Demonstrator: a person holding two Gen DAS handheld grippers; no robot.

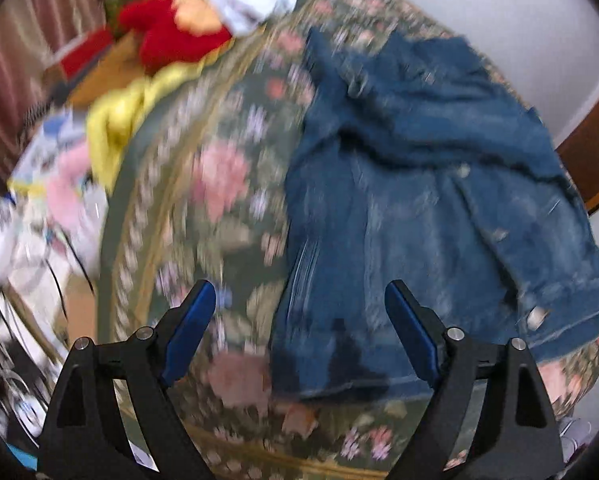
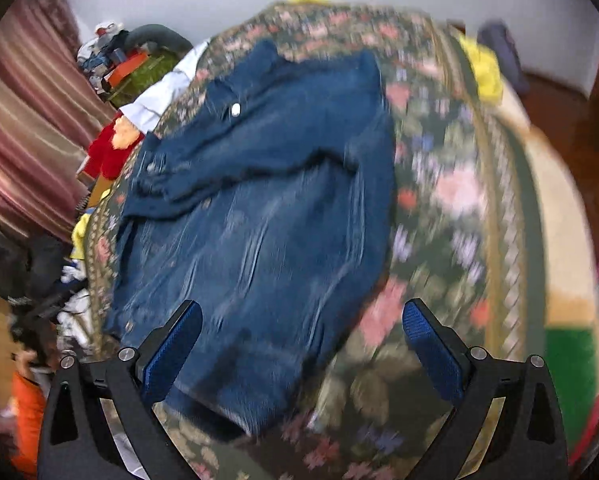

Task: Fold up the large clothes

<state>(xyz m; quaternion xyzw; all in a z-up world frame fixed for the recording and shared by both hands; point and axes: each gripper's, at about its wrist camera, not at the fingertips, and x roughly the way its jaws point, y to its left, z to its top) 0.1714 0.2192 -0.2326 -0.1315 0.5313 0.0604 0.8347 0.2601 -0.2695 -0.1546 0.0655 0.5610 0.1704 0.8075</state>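
A blue denim jacket (image 1: 419, 200) lies on a floral green bedspread (image 1: 219, 184), one sleeve folded across its upper part. In the right wrist view the jacket (image 2: 267, 208) lies left of centre on the bedspread (image 2: 451, 208). My left gripper (image 1: 299, 292) is open and empty, hovering above the jacket's near left edge. My right gripper (image 2: 303, 312) is open and empty, above the jacket's near right edge. Both views are motion-blurred.
A red and orange plush toy (image 1: 175, 28), white cloth (image 1: 251, 0) and yellow cloth (image 1: 119, 120) lie along the bed's left side, with clutter (image 1: 39, 220) below. A striped curtain (image 2: 27, 120) hangs at left. Yellow cloth (image 2: 483, 68) and dark wood (image 2: 595, 128) are at right.
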